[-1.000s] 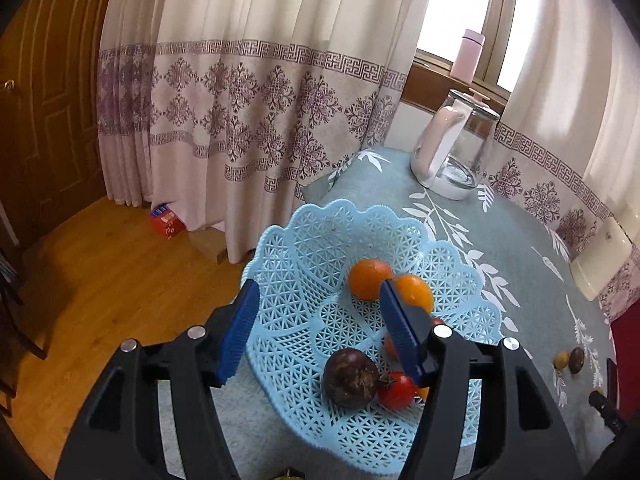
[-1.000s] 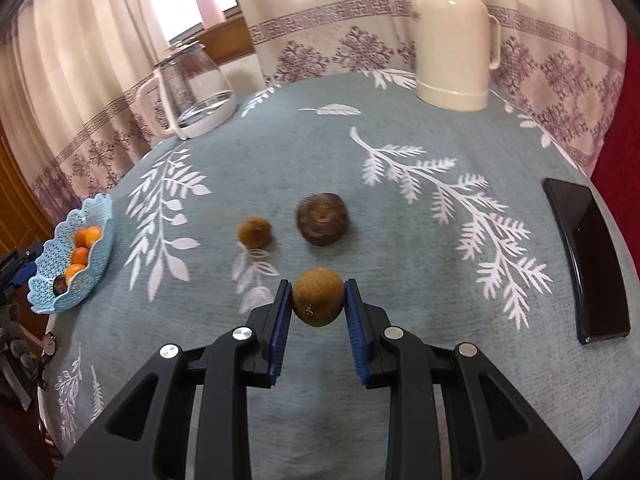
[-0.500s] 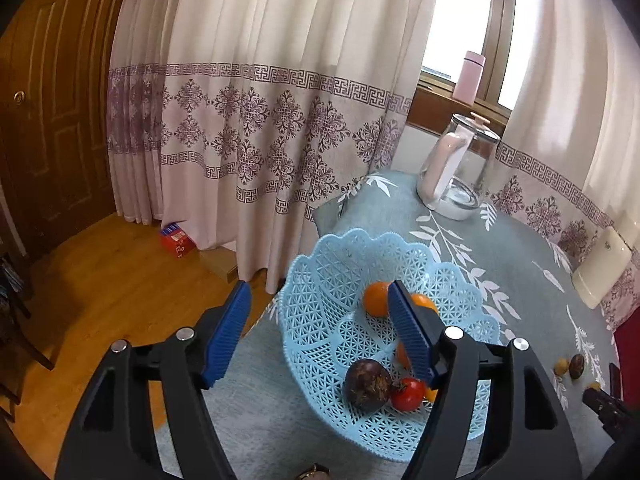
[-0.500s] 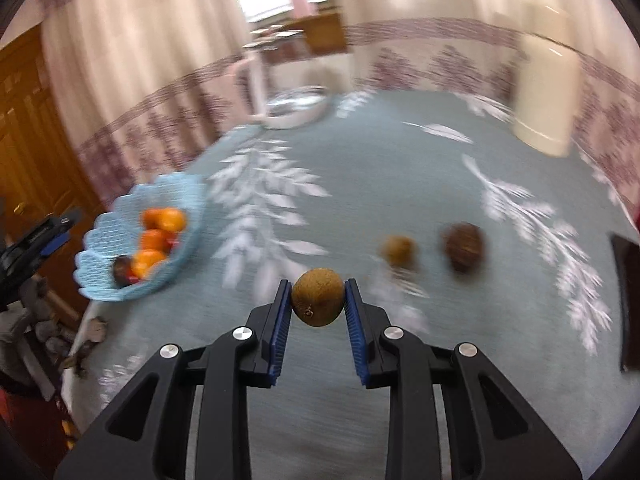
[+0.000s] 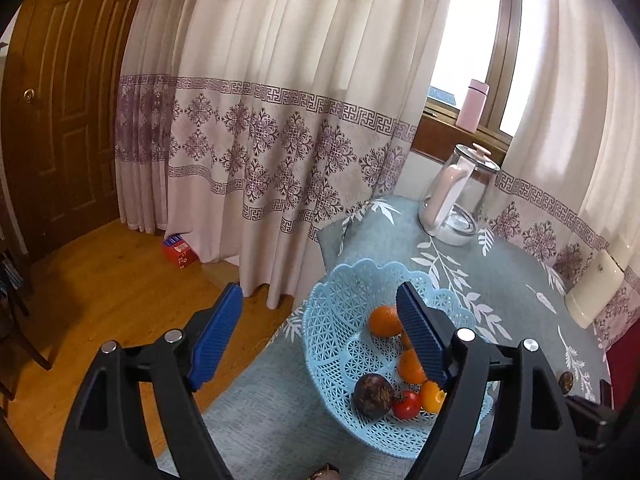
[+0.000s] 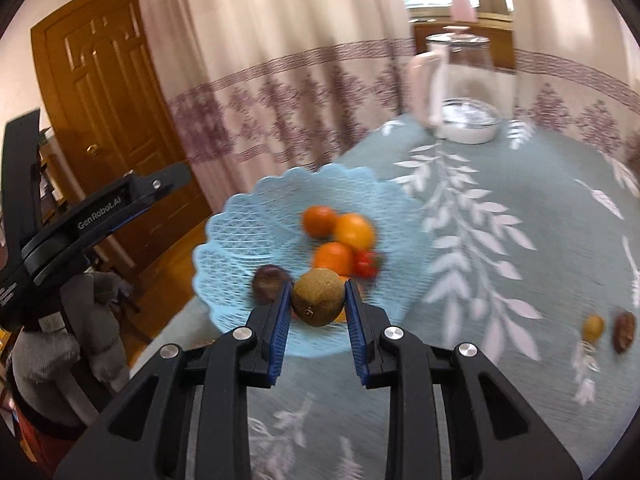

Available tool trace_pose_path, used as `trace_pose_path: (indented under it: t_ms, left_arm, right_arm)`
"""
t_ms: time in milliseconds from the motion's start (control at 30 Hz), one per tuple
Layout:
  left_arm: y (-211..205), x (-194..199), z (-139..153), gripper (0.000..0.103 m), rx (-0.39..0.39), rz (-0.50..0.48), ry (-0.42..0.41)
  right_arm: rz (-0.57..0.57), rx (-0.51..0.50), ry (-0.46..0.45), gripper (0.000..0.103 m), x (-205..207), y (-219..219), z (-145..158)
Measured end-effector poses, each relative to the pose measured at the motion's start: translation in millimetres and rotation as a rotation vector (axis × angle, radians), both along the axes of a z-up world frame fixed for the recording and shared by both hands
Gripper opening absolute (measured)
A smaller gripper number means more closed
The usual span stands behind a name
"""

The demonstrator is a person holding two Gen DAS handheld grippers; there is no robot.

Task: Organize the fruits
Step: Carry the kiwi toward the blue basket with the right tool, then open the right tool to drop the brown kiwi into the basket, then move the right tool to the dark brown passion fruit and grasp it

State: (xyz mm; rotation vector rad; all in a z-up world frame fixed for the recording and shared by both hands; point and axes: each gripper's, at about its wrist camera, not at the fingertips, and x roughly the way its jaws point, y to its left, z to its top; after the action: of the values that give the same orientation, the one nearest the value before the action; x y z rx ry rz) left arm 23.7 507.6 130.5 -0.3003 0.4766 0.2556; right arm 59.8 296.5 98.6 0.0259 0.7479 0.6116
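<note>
My right gripper (image 6: 318,304) is shut on a brown kiwi (image 6: 319,297), held just over the near rim of the light blue lattice basket (image 6: 240,236). The basket holds several oranges (image 6: 354,232), a red tomato (image 6: 366,264) and a dark purple fruit (image 6: 269,280). Two more small brown fruits (image 6: 593,326) lie on the tablecloth at the right. In the left wrist view my left gripper (image 5: 320,336) is open and empty, held back to the left of the basket (image 5: 340,320), above the table edge and the floor.
A glass kettle with a pink handle (image 6: 460,92) stands at the back of the table, and a cream thermos (image 5: 596,296) lies toward the right. Curtains (image 5: 280,120) hang beside the table's left edge. Beyond are a wooden door (image 5: 60,100) and floor (image 5: 100,300).
My right gripper has carried the kiwi leftward from the middle of the table to the basket's near rim. My left gripper has drawn back and away from the basket.
</note>
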Motion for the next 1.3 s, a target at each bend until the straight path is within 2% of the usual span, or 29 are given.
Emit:
trace_pose_path:
  t_ms: [300, 433, 500, 600, 667, 700, 833, 967, 1067, 1167, 1300]
  left_arm:
    - [0, -1, 0, 0.082, 0.013, -0.001, 0.005]
    - [4, -2, 1, 0.082, 0.005, 0.005, 0.002]
    - [5, -2, 1, 0.082, 0.001, 0.009, 0.003]
    - [6, -1, 0, 0.082, -0.001, 0.013, 0.006]
    - [5, -1, 0, 0.084, 0.003, 0.009, 0.011]
    - [4, -1, 0, 0.089, 0.004, 0.007, 0.01]
    - [-2, 1, 0, 0.09, 0.012, -0.004, 0.007]
    - [-9, 1, 1, 0.09, 0.018, -0.018, 0.005]
    - [-13, 0, 2, 0.094, 0.02, -0.024, -0.003]
    - [-19, 1, 2, 0.094, 0.026, -0.035, -0.004]
    - [-24, 1, 2, 0.094, 0.032, -0.049, -0.006]
  right_arm:
    - [0.081, 0.008, 0.091, 0.029, 10, 46, -16]
    - [0.072, 0.02, 0.087, 0.045, 9, 44, -18]
    - [0.059, 0.033, 0.088, 0.045, 8, 38, -17]
    - [0.02, 0.055, 0.08, 0.054, 7, 24, -18]
    - [-0.005, 0.063, 0.069, 0.054, 7, 14, -18]
    - [-0.015, 0.067, 0.067, 0.054, 6, 10, -18]
    - [-0.062, 0.085, 0.055, 0.056, 3, -8, -17]
    - [-0.114, 0.094, 0.006, 0.071, -4, -23, -11]
    - [-0.145, 0.086, -0.019, 0.072, -8, -33, -9]
    - [-0.179, 0.088, -0.013, 0.078, -7, -44, -12]
    - [-0.232, 0.081, 0.006, 0.078, -8, -63, -19]
